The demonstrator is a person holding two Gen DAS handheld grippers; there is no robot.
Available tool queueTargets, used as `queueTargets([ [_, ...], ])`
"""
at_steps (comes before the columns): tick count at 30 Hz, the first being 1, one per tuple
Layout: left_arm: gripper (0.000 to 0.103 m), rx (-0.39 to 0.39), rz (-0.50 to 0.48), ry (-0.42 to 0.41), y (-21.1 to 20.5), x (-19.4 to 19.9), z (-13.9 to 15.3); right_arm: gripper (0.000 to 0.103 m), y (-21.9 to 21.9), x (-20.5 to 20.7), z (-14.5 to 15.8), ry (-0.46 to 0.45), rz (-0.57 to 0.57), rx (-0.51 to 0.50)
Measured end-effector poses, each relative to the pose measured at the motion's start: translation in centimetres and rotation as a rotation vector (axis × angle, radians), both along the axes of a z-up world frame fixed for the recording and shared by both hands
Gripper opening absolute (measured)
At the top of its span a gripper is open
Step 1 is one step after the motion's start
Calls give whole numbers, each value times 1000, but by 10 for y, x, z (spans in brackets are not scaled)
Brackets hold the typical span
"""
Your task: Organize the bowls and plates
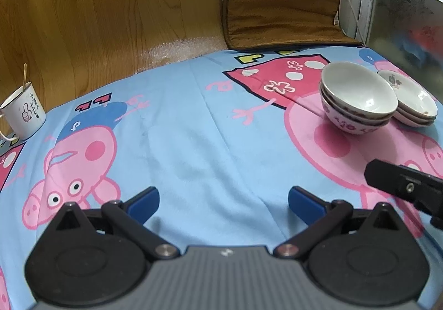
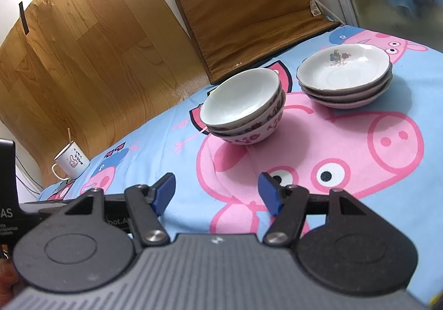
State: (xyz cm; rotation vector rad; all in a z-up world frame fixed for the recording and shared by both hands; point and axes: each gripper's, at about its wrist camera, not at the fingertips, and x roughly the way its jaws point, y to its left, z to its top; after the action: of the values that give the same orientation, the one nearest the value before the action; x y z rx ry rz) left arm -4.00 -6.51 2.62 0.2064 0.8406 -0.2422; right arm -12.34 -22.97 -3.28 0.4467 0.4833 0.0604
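Cartoon sheet [image 2: 346, 171], stacked bowls [image 2: 243, 113], plates [image 2: 344, 74], mug [image 2: 72, 162]

On the blue cartoon-pig cloth [image 2: 360, 185] ahead of you, the stack of three deep white bowls [image 2: 243, 110] sits just left of the stack of shallow white floral plates [image 2: 344, 74], apart. Behind them leans the brown padded mat [image 2: 249, 13]; far left stands the white enamel mug [image 2: 72, 162].

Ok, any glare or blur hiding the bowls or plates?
Left wrist view: stacked bowls sharp, plates sharp, only small glints; far right corner smeared. Right wrist view: both stacks clear, bright wash on the wall top left, edges bent by the fisheye.
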Motion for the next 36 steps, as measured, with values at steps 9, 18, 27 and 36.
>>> queueTargets([
  [9, 103, 8, 4, 1, -1, 0, -2, 68, -2, -1, -1, -3, -6, 5],
  [18, 103, 34, 15, -59, -2, -4, 2, 68, -2, -2, -1, -9, -12, 8],
  [27, 103, 65, 51, -153, -1, -9, 7, 68, -2, -4, 0, -17, -17, 6],
  [36, 103, 63, 24, -143, -6, -11, 9, 68, -2, -5, 3, -23, -18, 1],
])
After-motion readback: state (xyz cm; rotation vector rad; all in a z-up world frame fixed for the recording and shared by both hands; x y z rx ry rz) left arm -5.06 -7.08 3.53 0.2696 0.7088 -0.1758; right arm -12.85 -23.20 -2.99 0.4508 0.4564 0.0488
